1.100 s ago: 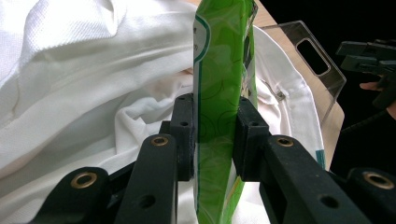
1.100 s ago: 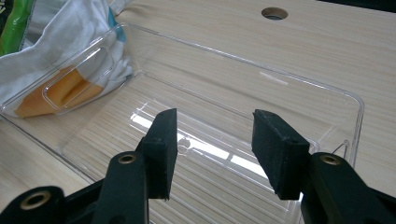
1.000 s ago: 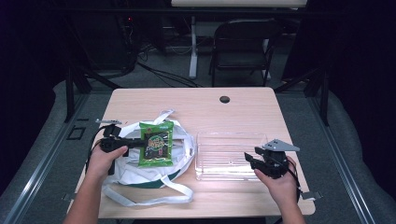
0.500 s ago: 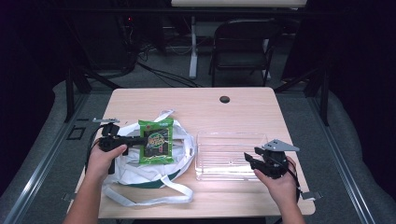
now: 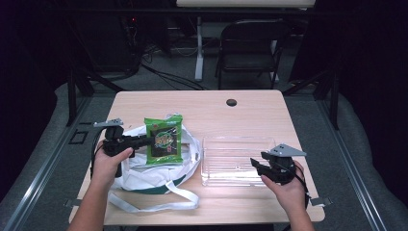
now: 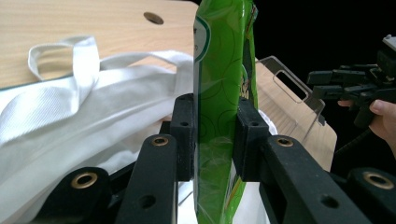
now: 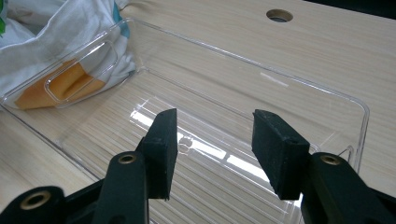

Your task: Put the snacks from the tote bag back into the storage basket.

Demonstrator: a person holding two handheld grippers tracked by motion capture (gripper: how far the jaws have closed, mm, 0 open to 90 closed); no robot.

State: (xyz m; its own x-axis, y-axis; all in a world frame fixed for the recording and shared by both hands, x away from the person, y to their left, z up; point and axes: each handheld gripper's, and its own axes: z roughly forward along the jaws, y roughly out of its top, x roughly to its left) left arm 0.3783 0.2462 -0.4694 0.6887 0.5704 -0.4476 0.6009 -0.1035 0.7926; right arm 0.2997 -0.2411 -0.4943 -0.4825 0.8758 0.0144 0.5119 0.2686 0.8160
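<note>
While my left tool (image 5: 150, 141) points toward the right edge of the worktop (image 5: 250, 113), its two pads are pressed flat against the sides of a green snack packet (image 5: 165, 138), so that tool is closed on the packet and carrying it. In the left gripper view the packet (image 6: 223, 88) stands upright between the black pads, its top rising past the upper frame edge and its lower end hanging below them. Directly beneath and around it lies a white tote bag (image 5: 149, 173), rumpled at the left half of the worktop, with one strap (image 6: 70, 58) looped toward the far edge and another trailing along the near edge. The packet sits above the bag's mouth, toward its far side; whether its lower end touches the cloth I cannot tell.

To the right, just beside the bag, a clear plastic tray (image 5: 235, 144) rests on the worktop near the right edge. My right tool (image 5: 256, 166) is held at the tray's near right corner with its jaws partly apart and nothing between them; in the right gripper view the pads hang over the bare tray floor (image 7: 219, 135). Through the tray's far wall I see bag cloth and an orange patch (image 7: 60, 88). A round cable hole (image 5: 231, 102) sits near the far edge, well apart from everything. Between the packet and the tray stands the bag's raised rim.
</note>
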